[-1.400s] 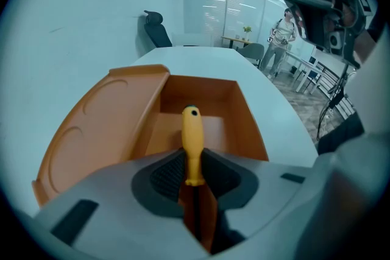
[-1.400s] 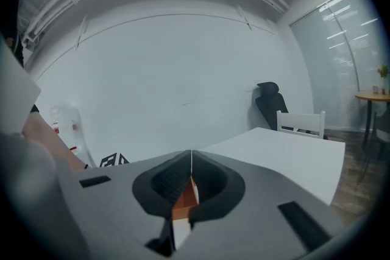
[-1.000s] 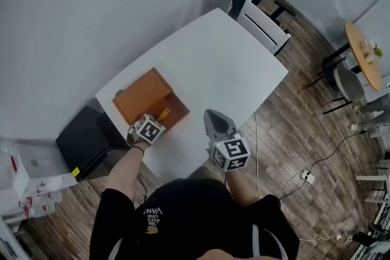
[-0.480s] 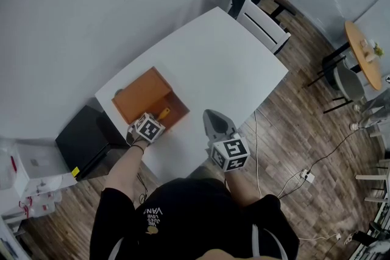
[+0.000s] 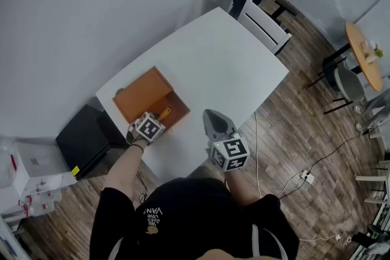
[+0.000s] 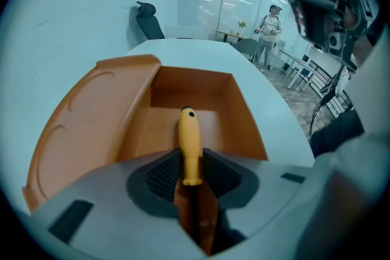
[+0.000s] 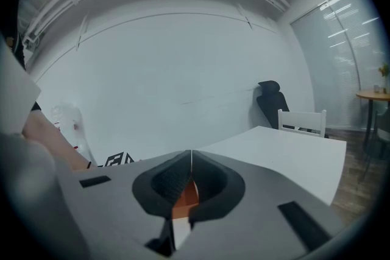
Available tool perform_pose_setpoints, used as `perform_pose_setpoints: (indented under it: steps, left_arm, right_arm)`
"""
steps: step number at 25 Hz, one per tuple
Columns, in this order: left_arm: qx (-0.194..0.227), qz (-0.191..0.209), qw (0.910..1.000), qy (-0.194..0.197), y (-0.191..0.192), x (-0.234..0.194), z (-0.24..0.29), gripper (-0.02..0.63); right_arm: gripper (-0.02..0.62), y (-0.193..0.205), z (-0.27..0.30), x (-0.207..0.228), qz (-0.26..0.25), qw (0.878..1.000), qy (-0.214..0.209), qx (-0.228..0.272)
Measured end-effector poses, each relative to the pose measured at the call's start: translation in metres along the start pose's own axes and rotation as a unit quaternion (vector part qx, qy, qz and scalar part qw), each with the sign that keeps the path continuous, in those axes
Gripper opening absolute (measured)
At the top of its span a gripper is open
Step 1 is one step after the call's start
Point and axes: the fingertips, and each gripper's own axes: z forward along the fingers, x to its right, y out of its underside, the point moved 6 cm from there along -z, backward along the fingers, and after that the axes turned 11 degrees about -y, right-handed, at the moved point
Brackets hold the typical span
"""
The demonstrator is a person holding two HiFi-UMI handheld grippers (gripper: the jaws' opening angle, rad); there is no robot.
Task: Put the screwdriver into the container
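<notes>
Overhead, left tool (image 5: pixel 159 118) sits at lower left of frame at the orange container (image 5: pixel 181 108) on the white surface (image 5: pixel 225 64); only a yellow speck of the screwdriver (image 5: pixel 164 113) shows. Left gripper view resolves it: pads clamp the yellow handle, which reaches over the open compartment. Right gripper view: right tool (image 7: pixel 191 158) clenched, empty.

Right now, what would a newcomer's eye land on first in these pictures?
The open orange box at the near left corner of the white table stands out first. Next is the yellow screwdriver, gripped by the left gripper right over the box's open half. The right gripper hangs shut and empty by the table's near edge.
</notes>
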Motion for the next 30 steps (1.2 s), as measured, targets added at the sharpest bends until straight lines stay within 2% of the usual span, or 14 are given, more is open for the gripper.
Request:
perform_pose_setpoints:
  steps: [12,18,25,30]
  left_arm:
    - [0.003,0.009,0.9999,-0.005,-0.002,0.000,-0.003,0.115]
    - [0.010,-0.003,0.9999,0.002,0.000,0.002,-0.003,0.120]
    - [0.020,-0.005,0.9997,-0.015,-0.001,-0.004,-0.013,0.120]
    - [0.023,-0.012,0.9996,-0.012,0.002,-0.004,-0.012,0.120]
  right_arm:
    - [0.012,-0.001,-0.002,-0.001,-0.004,1.000,-0.001,0.000]
    - [0.012,-0.001,-0.002,-0.003,-0.005,1.000,-0.003,0.001]
    - [0.012,-0.002,-0.003,-0.006,-0.008,1.000,-0.005,0.003]
    - [0.012,-0.003,-0.003,-0.008,-0.010,1.000,-0.007,0.003]
